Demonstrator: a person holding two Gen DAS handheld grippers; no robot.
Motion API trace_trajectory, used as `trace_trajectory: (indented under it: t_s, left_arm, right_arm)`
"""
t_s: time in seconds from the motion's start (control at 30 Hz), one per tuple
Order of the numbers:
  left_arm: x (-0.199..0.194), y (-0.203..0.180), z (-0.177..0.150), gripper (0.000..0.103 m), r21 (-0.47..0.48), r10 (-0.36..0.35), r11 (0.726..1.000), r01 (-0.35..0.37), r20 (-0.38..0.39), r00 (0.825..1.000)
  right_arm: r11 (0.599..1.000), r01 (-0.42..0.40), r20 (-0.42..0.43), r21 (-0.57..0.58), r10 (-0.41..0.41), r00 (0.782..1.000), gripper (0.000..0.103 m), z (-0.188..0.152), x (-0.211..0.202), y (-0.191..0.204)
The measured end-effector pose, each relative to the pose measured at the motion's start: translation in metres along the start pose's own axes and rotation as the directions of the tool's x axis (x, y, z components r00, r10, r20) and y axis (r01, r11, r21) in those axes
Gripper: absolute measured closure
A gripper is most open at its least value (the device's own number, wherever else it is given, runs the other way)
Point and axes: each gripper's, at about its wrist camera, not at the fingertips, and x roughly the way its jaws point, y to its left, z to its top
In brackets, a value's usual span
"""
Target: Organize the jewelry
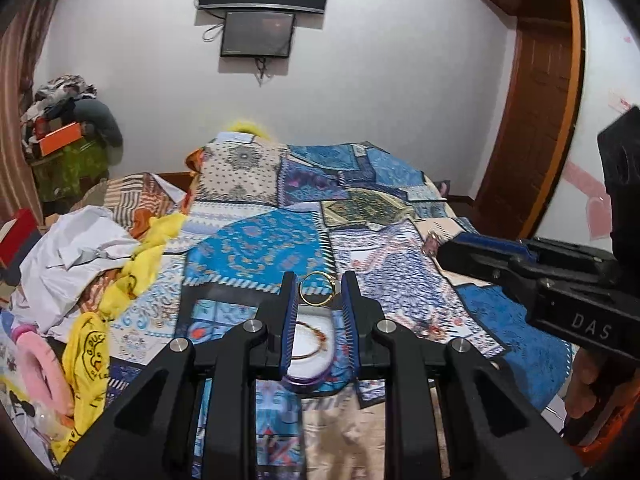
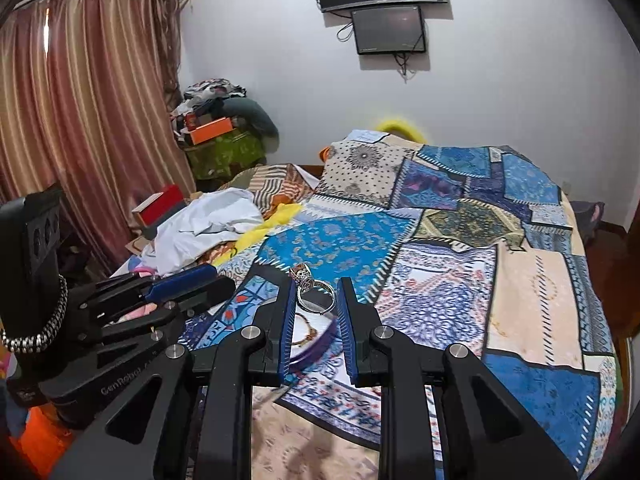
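In the left wrist view my left gripper (image 1: pixel 318 286) is shut on a thin gold ring (image 1: pixel 316 289), held between its blue pads above a white oval jewelry dish (image 1: pixel 310 354) with a purple rim. A beaded bracelet (image 1: pixel 316 334) lies in the dish. In the right wrist view my right gripper (image 2: pixel 316 290) is shut on a silver ring (image 2: pixel 316 294) with an ornate stone top, above the same dish (image 2: pixel 316 338). The right gripper (image 1: pixel 444 254) also shows at the right of the left wrist view, and the left gripper (image 2: pixel 224 280) at the left of the right wrist view.
The dish sits on a bed with a blue patchwork cover (image 1: pixel 400 208). White and yellow cloth (image 1: pixel 100 248) and a pink item (image 1: pixel 36 364) are piled at the bed's left. Curtains (image 2: pixel 80 120), a cluttered stand (image 2: pixel 224 140), wall screens (image 2: pixel 384 8) and a wooden door (image 1: pixel 536 100) surround it.
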Motion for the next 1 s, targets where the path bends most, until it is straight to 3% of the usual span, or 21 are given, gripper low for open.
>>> trace_trajectory:
  t_s: [0.4, 0.73, 1.0]
  left_arm:
    - [0.022, 0.041, -0.016, 0.082, -0.055, 0.034, 0.998, -0.037, -0.053, 0.998]
    - [0.065, 0.058, -0.026, 0.082, -0.082, -0.012, 0.997, 0.001, -0.136, 0.991]
    - [0.099, 0.061, -0.029, 0.082, -0.054, -0.038, 0.998, 0.028, -0.209, 0.977]
  right_arm:
    - [0.999, -0.040, -0.103, 0.009, 0.040, 0.994, 0.084, -0.009, 0.052, 0.010]
    - [0.998, -0.057, -0.220, -0.002, 0.055, 0.974, 0.084, -0.027, 0.097, 0.017]
    - [0.999, -0.028, -0.276, -0.027, 0.019, 0.961, 0.084, -0.034, 0.122, 0.015]
